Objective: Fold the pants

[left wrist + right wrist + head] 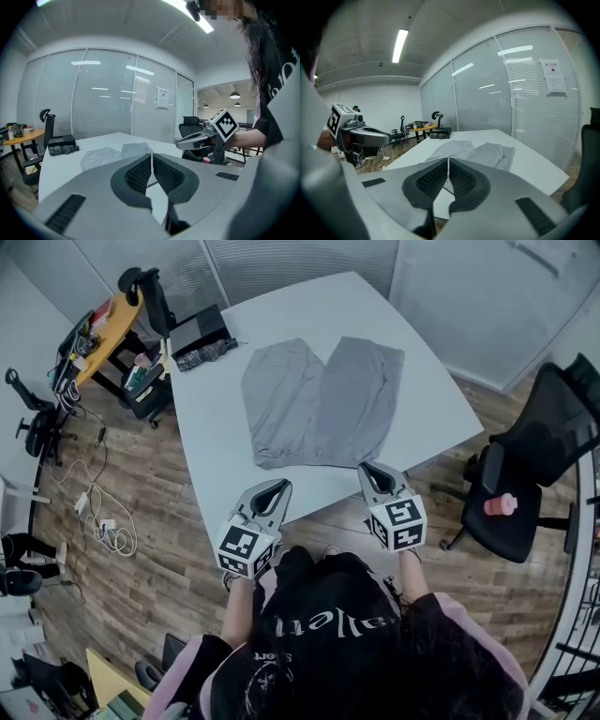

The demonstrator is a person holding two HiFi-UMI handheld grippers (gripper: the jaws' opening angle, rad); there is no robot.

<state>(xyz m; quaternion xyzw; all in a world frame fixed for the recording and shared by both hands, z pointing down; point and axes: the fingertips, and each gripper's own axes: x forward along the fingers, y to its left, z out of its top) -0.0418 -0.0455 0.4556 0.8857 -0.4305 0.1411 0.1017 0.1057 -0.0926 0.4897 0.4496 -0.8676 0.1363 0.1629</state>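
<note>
When you read the head view, note that your head and shoulders fill the lower frame and cover your forearms. The marker cubes hide most of each hand. The pants [319, 404] lie flat on the table [211, 432], two grey halves side by side, near the middle. The left gripper [281, 486] and right gripper [366, 468] are held out ahead of your body, side by side and well apart, both pointing at the pants and tilted slightly down. The right tip sits just beside the near edge of the pants; whether it touches cannot be told here. The left tip hangs over bare table, short of the cloth. A black box [197, 331] sits at the far left corner. A chair [544, 451] is cut off at the right edge.

When you check the left gripper view, the left gripper [151, 157] has its jaws pressed together with nothing between them. Its own body hides the near edge of the pants [115, 153], which show beyond the tips on the table [65, 166]. The right gripper [185, 141] shows at the right, with its cube visible.

When you check the right gripper view, the right gripper [448, 161] is likewise fully closed and empty. The pants [480, 152] lie just past its tips, partly hidden by the jaws. The left gripper [382, 138] shows at the left, its tip pointing right.
</note>
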